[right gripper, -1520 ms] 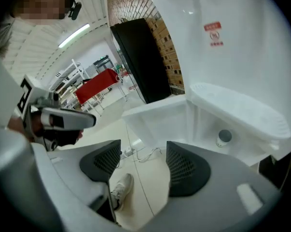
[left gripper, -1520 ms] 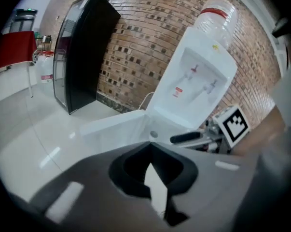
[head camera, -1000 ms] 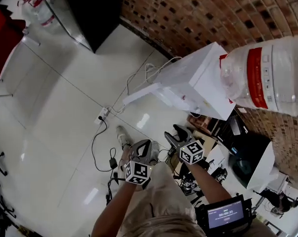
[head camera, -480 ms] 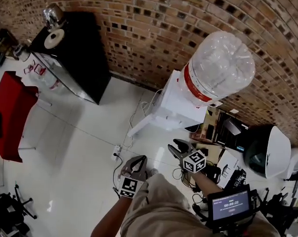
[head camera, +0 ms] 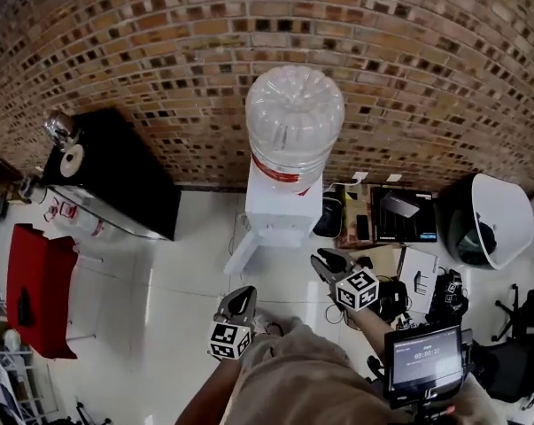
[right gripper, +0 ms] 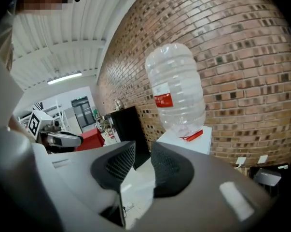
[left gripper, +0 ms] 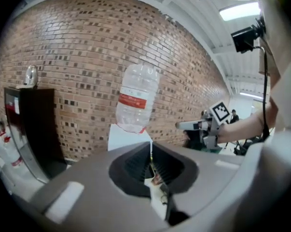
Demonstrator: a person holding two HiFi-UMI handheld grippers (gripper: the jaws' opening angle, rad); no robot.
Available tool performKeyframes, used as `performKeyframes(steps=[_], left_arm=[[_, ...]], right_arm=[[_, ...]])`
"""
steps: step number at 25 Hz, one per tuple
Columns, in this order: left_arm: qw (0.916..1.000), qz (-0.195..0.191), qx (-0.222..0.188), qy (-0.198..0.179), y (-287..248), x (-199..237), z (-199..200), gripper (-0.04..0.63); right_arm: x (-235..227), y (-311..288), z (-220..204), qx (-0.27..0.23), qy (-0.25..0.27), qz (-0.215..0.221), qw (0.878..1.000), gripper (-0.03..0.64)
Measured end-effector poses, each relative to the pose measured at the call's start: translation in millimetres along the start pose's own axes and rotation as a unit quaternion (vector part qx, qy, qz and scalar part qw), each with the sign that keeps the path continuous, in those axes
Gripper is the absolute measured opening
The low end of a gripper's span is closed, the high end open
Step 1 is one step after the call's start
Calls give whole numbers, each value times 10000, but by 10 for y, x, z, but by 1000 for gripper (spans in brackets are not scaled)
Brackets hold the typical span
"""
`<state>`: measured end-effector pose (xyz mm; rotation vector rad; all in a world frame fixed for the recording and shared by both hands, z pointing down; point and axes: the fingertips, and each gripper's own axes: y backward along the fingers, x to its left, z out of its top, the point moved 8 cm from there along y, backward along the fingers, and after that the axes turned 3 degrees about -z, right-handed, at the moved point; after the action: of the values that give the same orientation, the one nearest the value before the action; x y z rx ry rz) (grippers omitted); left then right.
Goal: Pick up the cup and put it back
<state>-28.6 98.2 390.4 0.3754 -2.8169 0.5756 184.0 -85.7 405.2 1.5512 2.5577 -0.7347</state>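
Now the big water bottle (head camera: 295, 118) is sitting in the middle of my head view, on its white stand (head camera: 282, 215). A second ago it was poking in from the right edge. The brick wall (head camera: 160, 42) is filling the top, where the floor was showing before.

I am looking for the cup and I am not finding it for sure. A small white round thing (head camera: 72, 159) is sitting on the black cabinet (head camera: 134, 189), beside a shiny silver thing (head camera: 59, 128). It is well away from both grippers, and it is too small for me to tell what it is.

The left gripper (head camera: 241, 297) is pressing its jaws together on nothing. The right gripper (head camera: 325, 261) has just been closing. Its jaws are leaving only a thin gap, and nothing is sitting between them. The person's clothes (head camera: 302, 379) are hiding the floor under both grippers.
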Motion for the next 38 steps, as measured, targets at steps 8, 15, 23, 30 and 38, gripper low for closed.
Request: performKeyframes(steps=[8, 15, 23, 30, 38], left_arm=[[9989, 13, -474, 8, 15, -538, 443, 2], [9989, -127, -347, -293, 85, -851, 517, 2], [9990, -338, -243, -160, 92, -994, 283, 2], [9961, -708, -302, -439, 138, -946, 380, 2], [9968, -717, -108, -344, 384, -648, 298, 2]], right_arm=[[203, 841, 559, -806, 189, 25, 9966, 85], [285, 1231, 468, -1135, -182, 124, 9933, 77], [543, 1575, 43, -740, -348, -125, 9966, 75], [893, 1538, 13, -635, -364, -216, 9971, 75], [1130, 1368, 89, -716, -350, -429, 9959, 75]])
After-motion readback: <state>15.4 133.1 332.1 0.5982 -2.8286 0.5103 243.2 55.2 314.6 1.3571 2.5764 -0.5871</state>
